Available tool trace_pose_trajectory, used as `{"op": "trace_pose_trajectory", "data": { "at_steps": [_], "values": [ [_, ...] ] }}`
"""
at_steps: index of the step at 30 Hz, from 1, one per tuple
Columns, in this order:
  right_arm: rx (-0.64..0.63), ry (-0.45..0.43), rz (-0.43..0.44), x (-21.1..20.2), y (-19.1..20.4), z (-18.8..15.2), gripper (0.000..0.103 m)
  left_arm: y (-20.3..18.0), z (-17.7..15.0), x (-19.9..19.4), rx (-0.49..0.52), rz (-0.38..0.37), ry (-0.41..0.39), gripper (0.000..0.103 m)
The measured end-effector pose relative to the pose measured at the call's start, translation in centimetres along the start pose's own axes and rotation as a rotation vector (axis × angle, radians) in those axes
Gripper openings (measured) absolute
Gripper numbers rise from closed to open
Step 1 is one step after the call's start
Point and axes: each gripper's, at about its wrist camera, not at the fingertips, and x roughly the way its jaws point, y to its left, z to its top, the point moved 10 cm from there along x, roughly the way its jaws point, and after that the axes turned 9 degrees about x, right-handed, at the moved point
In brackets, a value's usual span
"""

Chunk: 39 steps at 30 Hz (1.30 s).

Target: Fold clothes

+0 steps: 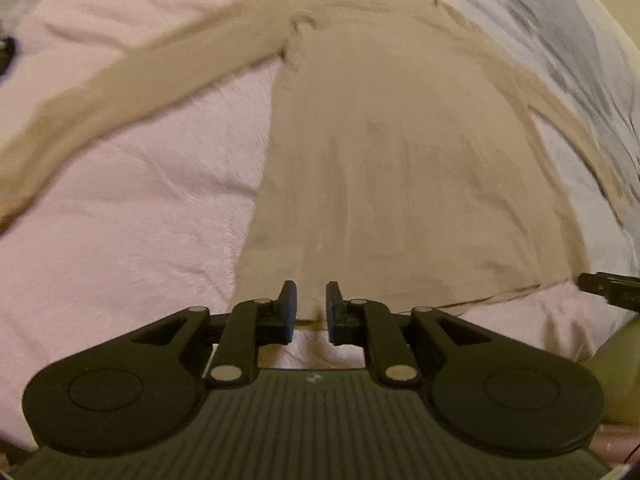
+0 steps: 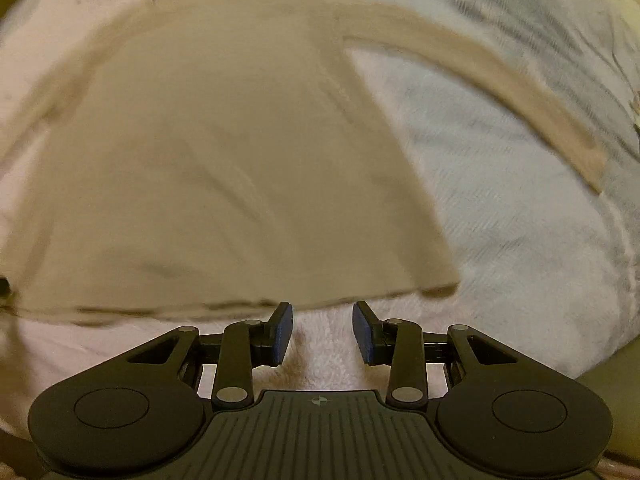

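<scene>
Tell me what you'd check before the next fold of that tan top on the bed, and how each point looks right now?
1. Tan long-sleeved top spread flat on the pink blanket: ok, only light creases.
2. Both sleeves laid out to the sides: ok.
3. Left gripper free of cloth: ok, its jaws are slightly apart over the hem, with nothing pinched.
4. Right gripper free of cloth: ok, jaws wide apart just short of the hem.
5. Hem straight: cannot tell, the pictures are blurred.
6. Collar end lying neat: cannot tell, too blurred at the far edge.
</scene>
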Motion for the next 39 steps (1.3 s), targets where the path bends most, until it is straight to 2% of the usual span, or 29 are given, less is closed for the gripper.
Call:
{"op": "trace_pose_trajectory", "data": {
  "at_steps": [3,7,13,20,27,36,38,39],
  "values": [
    [-0.027,-0.043,0.077,-4.8,-0.6,2.3,0.037,-1.9,1.2,-4.4,-0.076,0.06,-0.064,0.025],
    [-0.076,-0.083,0.143,-10.3,-2.6,3.4,0.037,-6.8,2.1,-9.7,-0.149,0.094,-0.154,0.031],
    [-0.155,-0.148,0.166,-16.7,-6.4,1.5,0.037,-14.6,0.7,-15.7,-0.163,0.123,-0.221,0.033],
    [-0.196,-0.144,0.187,-20.1,-9.3,-0.3,0.037,-19.0,-1.4,-20.3,-0.206,0.181,-0.267,0.036],
    [-0.223,-0.187,0.172,-22.6,-11.5,-0.3,0.037,-22.2,-1.6,-22.5,-0.18,0.219,-0.289,0.039],
    [-0.145,-0.133,0.147,-22.6,-13.3,-0.5,0.038,-24.0,-1.3,-22.0,-0.116,0.225,-0.261,0.04],
    [-0.139,-0.113,0.152,-22.4,-13.1,-0.8,0.042,-23.8,-1.6,-21.9,-0.108,0.234,-0.243,0.04],
    [-0.144,-0.1,0.156,-22.4,-12.9,-1.0,0.051,-23.8,-1.7,-21.9,-0.104,0.238,-0.239,0.041]
  ]
}}
